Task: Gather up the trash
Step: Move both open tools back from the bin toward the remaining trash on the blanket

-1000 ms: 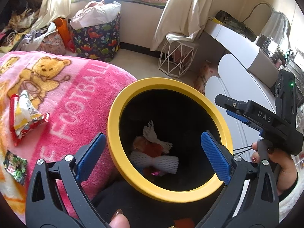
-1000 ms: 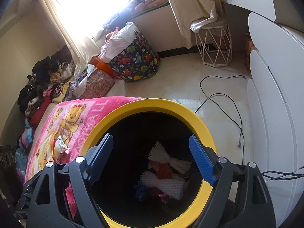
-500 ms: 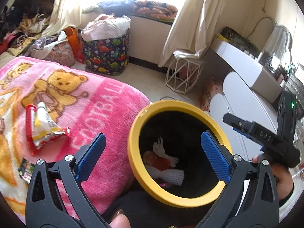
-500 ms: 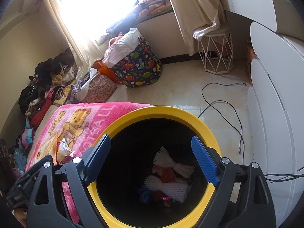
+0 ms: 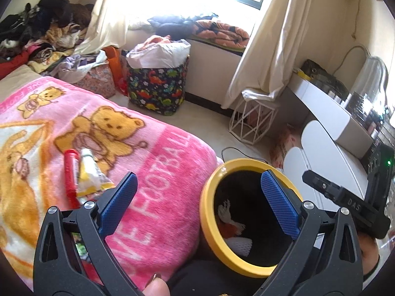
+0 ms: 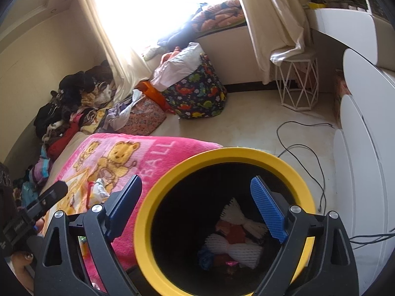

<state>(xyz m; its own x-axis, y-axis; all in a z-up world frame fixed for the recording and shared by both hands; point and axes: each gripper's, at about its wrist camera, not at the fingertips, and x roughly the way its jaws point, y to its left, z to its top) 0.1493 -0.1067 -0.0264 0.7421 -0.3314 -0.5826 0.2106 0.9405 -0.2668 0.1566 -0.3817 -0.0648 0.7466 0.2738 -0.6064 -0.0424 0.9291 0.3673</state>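
A black bin with a yellow rim (image 5: 205, 222) (image 6: 246, 153) stands beside the bed and holds white foam nets (image 6: 237, 248) and red scraps. A red and yellow snack wrapper (image 5: 86, 175) (image 6: 98, 192) lies on the pink bear blanket (image 5: 160, 172). A green wrapper (image 5: 80, 244) peeks out behind my left gripper's frame. My left gripper (image 5: 198, 175) is open and empty, over the blanket's edge and the bin's left rim. My right gripper (image 6: 196, 179) hovers above the bin's mouth, its jaws opening with nothing between them.
A dinosaur-print basket (image 5: 158, 88) full of laundry, a white wire stool (image 5: 251, 120) and white cabinets (image 5: 321, 153) ring the floor. A black cable (image 6: 303, 153) trails across the floor. Piled clothes (image 6: 74, 103) lie at the bed's far end.
Both grippers have drawn back and up from the bin. In the left view the bin slid right and shrank, and the snack wrapper came nearer the left finger. The right jaws spread slightly.
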